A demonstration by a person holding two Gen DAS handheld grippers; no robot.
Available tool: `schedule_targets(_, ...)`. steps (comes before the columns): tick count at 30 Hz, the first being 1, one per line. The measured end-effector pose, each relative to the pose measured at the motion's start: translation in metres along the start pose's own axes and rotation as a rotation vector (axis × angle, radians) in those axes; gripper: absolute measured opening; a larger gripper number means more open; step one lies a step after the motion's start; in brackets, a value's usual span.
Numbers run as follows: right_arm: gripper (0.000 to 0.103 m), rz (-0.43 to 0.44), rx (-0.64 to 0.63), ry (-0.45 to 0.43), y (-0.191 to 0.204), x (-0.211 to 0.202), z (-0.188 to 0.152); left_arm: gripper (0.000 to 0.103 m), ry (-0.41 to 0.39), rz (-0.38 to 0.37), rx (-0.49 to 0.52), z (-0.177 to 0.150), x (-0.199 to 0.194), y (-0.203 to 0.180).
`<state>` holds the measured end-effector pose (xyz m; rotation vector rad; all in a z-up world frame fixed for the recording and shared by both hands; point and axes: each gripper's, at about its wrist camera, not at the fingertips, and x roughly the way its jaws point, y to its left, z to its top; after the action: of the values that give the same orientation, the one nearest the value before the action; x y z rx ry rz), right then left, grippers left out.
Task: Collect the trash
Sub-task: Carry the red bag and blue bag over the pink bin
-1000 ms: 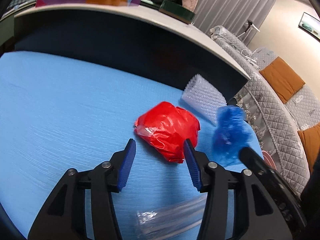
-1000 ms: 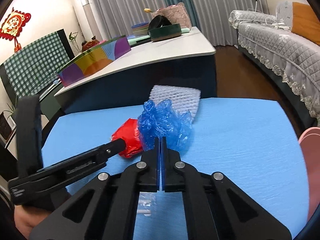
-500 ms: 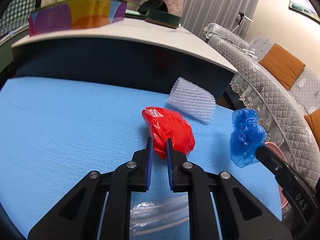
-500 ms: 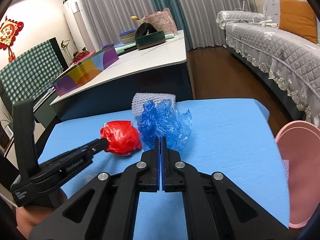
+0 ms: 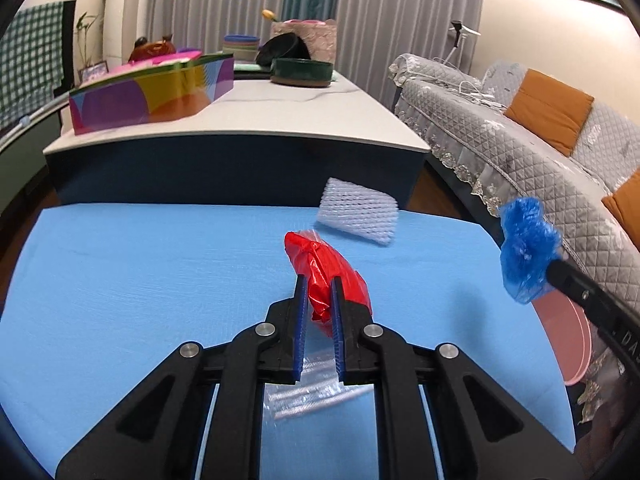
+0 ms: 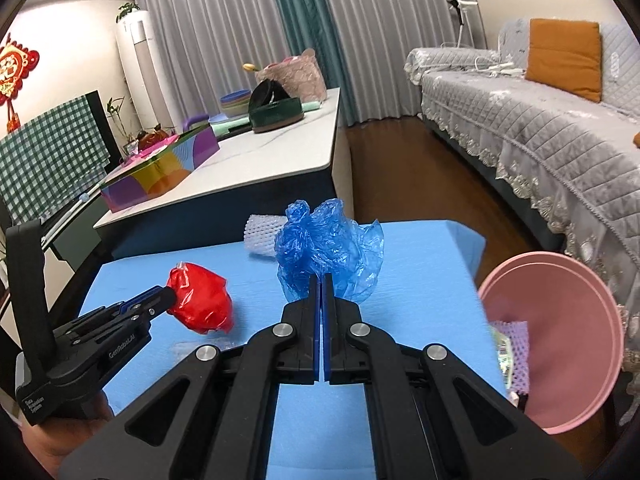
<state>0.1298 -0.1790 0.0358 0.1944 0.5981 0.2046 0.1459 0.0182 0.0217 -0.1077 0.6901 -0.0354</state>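
My left gripper [image 5: 319, 285] is shut on a crumpled red plastic bag [image 5: 326, 268] and holds it above the blue table [image 5: 140, 272]; the bag also shows in the right wrist view [image 6: 202, 300]. My right gripper [image 6: 322, 280] is shut on a crumpled blue plastic bag [image 6: 330, 242], lifted off the table; the bag appears at the right of the left wrist view [image 5: 526, 250]. A white foam net [image 5: 358, 216] lies at the table's far edge. A clear plastic wrapper [image 5: 312, 390] lies on the table under my left gripper.
A pink bin [image 6: 560, 336] stands past the table's right edge with purple netting [image 6: 516, 356] inside. A white-topped counter [image 5: 248, 120] with a colourful box [image 5: 152, 94] stands behind the table. A grey sofa [image 6: 540, 128] runs along the right.
My left gripper closed on the red bag and lifted it. My right gripper carried the blue bag up and to the right, toward the pink bin.
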Motion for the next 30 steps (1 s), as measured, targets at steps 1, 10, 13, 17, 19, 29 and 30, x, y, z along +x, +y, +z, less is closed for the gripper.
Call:
schedule_targets(1,0.001,-0.003,-0.001,-0.004,0.0,-0.003,0.0,0.011,-0.004,-0.001,0.005,0.0,-0.004,-0.001)
schedule_targets(10,0.001,-0.021,-0.024,-0.042,0.001,-0.033,0.003,0.011,-0.034,-0.007,0.043,0.0,-0.026,-0.012)
schedule_targets(13,0.001,-0.032,-0.024,-0.049,-0.001,-0.04,0.003,0.011,-0.041,-0.008,0.05,-0.001,-0.031,-0.014)
schedule_targets(17,0.001,-0.047,-0.018,-0.058,-0.006,-0.048,0.005,0.011,-0.046,-0.011,0.056,-0.002,-0.036,-0.017)
schedule_targets(19,0.001,-0.051,-0.014,-0.061,-0.008,-0.051,0.005,0.011,-0.048,-0.013,0.06,-0.002,-0.037,-0.017)
schedule_targets(29,0.001,-0.081,0.0,-0.095,-0.023,-0.067,0.009,0.011,-0.062,-0.026,0.083,-0.003,-0.043,-0.029)
schedule_targets(30,0.001,-0.084,0.003,-0.096,-0.024,-0.068,0.009,0.011,-0.063,-0.028,0.084,-0.003,-0.044,-0.03)
